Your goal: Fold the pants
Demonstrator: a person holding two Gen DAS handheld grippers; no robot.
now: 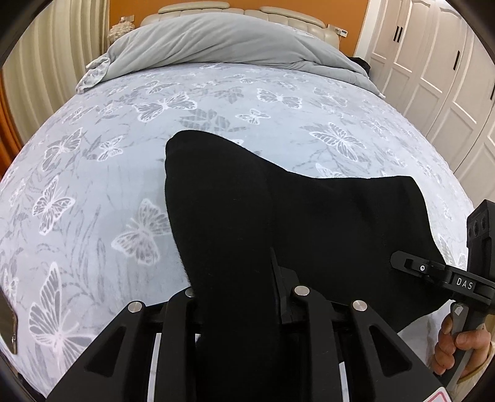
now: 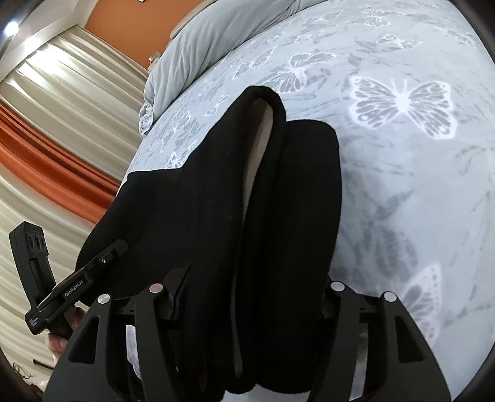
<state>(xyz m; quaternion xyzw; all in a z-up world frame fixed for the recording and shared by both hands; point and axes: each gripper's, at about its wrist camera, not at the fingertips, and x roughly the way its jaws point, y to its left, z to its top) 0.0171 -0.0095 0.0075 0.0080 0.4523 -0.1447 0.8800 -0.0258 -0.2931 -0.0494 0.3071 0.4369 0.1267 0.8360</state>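
black pants (image 1: 278,216) bunched over bed (image 1: 123,154)

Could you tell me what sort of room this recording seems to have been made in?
Most likely a home bedroom: a bed with a butterfly-print sheet, a grey duvet bunched against a padded headboard, and white wardrobe doors alongside.

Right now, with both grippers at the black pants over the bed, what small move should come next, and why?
Probably lower both grippers together and lay the pants flat on the sheet. Cloth runs between the jaws of the left gripper and the right gripper, and the fabric sags, bunched, between them.
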